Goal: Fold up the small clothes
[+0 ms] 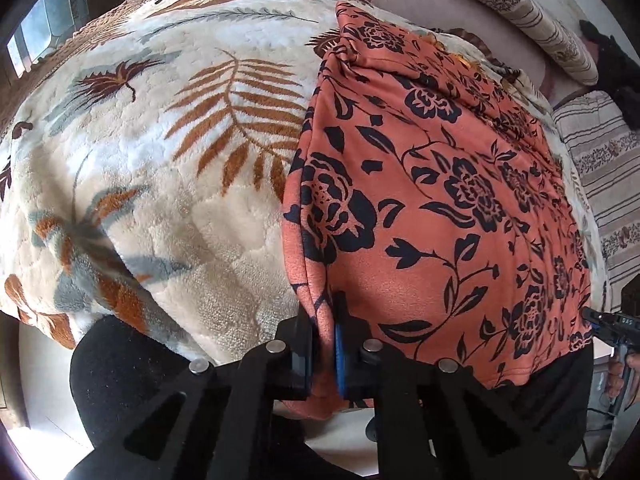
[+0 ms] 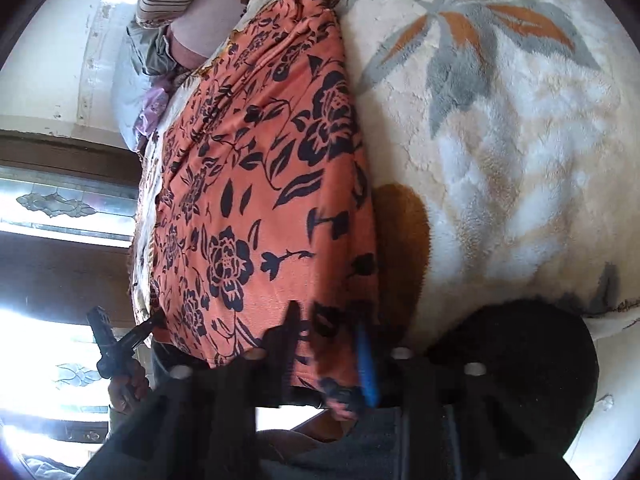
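The left gripper (image 1: 323, 344) is clamped tight on the near hem of the orange floral garment (image 1: 432, 200), at its left corner, with a fold of cloth pinched between the black and blue pads. The right gripper (image 2: 328, 354) is closed on the same hem at the opposite corner, cloth caught between its fingers. The garment is spread flat along the near edge of the bed, upon a cream leaf-patterned blanket (image 1: 160, 160). Striped pillows (image 1: 532, 20) are seen at the far edge.
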### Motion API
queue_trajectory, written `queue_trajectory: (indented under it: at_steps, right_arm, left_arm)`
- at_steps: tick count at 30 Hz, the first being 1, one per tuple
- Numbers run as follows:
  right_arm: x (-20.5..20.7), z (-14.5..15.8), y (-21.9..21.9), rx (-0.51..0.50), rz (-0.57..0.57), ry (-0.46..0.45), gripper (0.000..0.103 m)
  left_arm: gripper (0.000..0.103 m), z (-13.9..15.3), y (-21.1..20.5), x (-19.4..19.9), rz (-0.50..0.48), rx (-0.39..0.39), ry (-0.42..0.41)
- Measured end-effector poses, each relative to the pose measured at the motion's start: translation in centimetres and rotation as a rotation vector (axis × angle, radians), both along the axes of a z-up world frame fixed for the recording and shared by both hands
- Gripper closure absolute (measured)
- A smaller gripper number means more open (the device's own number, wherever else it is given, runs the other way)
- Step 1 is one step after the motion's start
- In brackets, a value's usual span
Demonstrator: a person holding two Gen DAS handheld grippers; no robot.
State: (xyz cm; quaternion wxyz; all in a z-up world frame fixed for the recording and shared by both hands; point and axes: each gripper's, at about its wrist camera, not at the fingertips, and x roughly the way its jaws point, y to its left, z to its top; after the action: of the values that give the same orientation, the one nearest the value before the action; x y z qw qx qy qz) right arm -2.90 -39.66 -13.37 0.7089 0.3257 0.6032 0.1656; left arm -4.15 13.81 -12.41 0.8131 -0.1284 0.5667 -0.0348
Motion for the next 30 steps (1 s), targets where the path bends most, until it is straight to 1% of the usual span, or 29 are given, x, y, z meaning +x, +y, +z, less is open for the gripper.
queue_trajectory:
  at_steps: [2, 5, 6, 8, 9, 10, 11, 12, 13, 14, 15, 17, 19, 20, 21, 22, 23, 24, 25, 26, 29, 30]
  right_arm:
    - [-0.2, 0.4, -0.6, 0.032, -0.015, -0.012, 0.092]
    - [-0.4, 1.7, -1.6, 0.082, -0.049, -0.056, 0.093]
    - [-0.3, 1.8, -1.9, 0.080, -0.058, -0.061, 0.093]
    - [-0.2, 0.9, -2.5, 0.051, -0.077, -0.032, 0.093]
    - [-0.2, 0.1, -2.8, 0.029, -0.091, -0.005, 0.092]
    - [-0.2, -0.5, -2.9, 0.029, -0.098, 0.014, 0.089]
    - [-0.3, -0.5, -3.0, 0.030, -0.100, 0.017, 0.089]
    - [-0.4, -0.1, -3.0, 0.012, -0.097, 0.006, 0.082]
    - [-0.4, 0.6, -2.9, -0.011, -0.089, -0.015, 0.073]
    - [-0.4, 1.3, -2.8, -0.027, -0.081, -0.035, 0.038]
    - [-0.5, 1.9, -2.8, -0.048, -0.083, -0.054, 0.008]
    - [-0.2, 2.5, -2.5, -0.082, -0.064, -0.079, 0.006]
    - [0.4, 1.7, -1.9, -0.102, -0.024, -0.036, 0.010]
    - [0.6, 1.3, -1.4, -0.105, -0.001, -0.022, 0.025]
    - [0.8, 0.6, -0.8, -0.107, 0.027, 0.000, 0.049]
    - [0.8, 0.2, -0.2, -0.135, 0.048, 0.016, 0.056]
    - [0.8, 0.1, 0.3, -0.178, 0.074, 0.018, 0.065]
    - [0.8, 0.3, 0.6, -0.191, 0.092, 0.025, 0.074]
    - [0.7, 0.4, 0.4, -0.170, 0.091, 0.028, 0.081]
    - [0.6, 0.6, 0.1, -0.136, 0.079, 0.026, 0.096]
    - [0.7, 1.6, -1.0, -0.036, 0.029, -0.002, 0.096]
    - [0.7, 1.9, -1.3, 0.003, 0.011, -0.010, 0.096]
  left_arm:
    - [0.096, 1.0, 0.6, 0.0, 0.009, -0.025, -0.018]
    - [0.096, 3.0, 1.3, -0.3, 0.016, -0.067, -0.082]
    - [0.096, 3.0, 1.5, -0.2, 0.020, -0.068, -0.076]
    - [0.096, 1.4, 1.5, 0.4, 0.014, -0.044, -0.021]
    - [0.096, 0.4, 1.3, 0.6, 0.015, -0.028, 0.008]
    - [0.096, -0.5, 1.2, 0.6, 0.013, -0.022, 0.030]
    - [0.095, -0.8, 1.0, 0.6, 0.013, -0.020, 0.030]
    - [0.095, -0.8, 0.9, 0.6, 0.015, -0.016, 0.020]
    - [0.095, -0.8, 0.9, 0.5, 0.017, -0.018, 0.016]
    - [0.095, -0.8, 0.9, 0.5, 0.017, -0.022, 0.015]
    - [0.094, -0.9, 1.0, 0.4, 0.018, -0.028, 0.014]
    - [0.094, -0.9, 1.3, 0.3, 0.022, -0.047, 0.014]
    - [0.094, -1.0, 1.7, 0.1, 0.032, -0.067, 0.012]
    - [0.094, -1.1, 1.7, 0.1, 0.034, -0.072, 0.009]
    - [0.094, -1.1, 1.7, 0.0, 0.035, -0.072, 0.006]
    - [0.093, -1.0, 1.7, 0.0, 0.034, -0.069, 0.004]
    - [0.093, -1.0, 1.5, 0.0, 0.031, -0.060, 0.005]
    - [0.094, -0.8, 1.4, 0.0, 0.023, -0.048, 0.006]
    - [0.095, -0.6, 1.2, 0.0, 0.014, -0.036, 0.005]
    - [0.096, -0.2, 1.1, 0.0, 0.005, -0.030, -0.002]
    - [0.096, 1.8, 0.7, 0.1, -0.031, -0.032, -0.063]
    - [0.096, 2.3, 0.7, 0.2, -0.030, -0.037, -0.078]
